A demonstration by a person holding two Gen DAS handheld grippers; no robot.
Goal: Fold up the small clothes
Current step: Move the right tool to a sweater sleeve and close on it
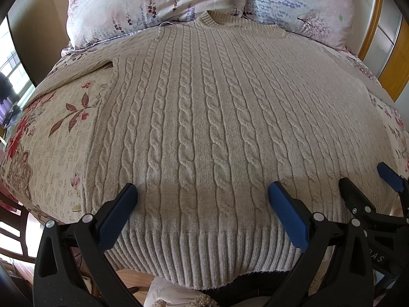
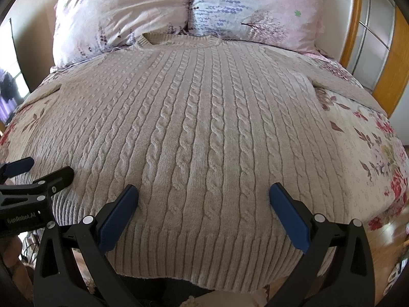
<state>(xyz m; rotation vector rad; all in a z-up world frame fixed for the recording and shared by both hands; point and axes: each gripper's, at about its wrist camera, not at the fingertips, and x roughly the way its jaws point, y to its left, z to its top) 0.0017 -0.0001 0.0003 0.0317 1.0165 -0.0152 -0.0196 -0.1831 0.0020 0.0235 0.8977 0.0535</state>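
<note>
A beige cable-knit sweater (image 1: 204, 107) lies flat on the bed, collar far, ribbed hem (image 1: 204, 250) near, hanging a little over the bed's edge. Its sleeves spread to the left (image 1: 74, 69) and right (image 2: 342, 84). My left gripper (image 1: 203, 194) is open, hovering over the hem's left half, holding nothing. My right gripper (image 2: 204, 194) is open over the hem's right half, also empty; the sweater (image 2: 204, 115) fills its view. The right gripper also shows in the left wrist view (image 1: 368, 176), and the left gripper in the right wrist view (image 2: 48, 166).
A floral quilt (image 1: 53, 138) covers the bed. Two floral pillows (image 2: 122, 18) (image 2: 255, 7) lie behind the collar. A wooden bed frame (image 2: 352, 25) stands at the right. A dark chair (image 1: 12, 230) is at the near left.
</note>
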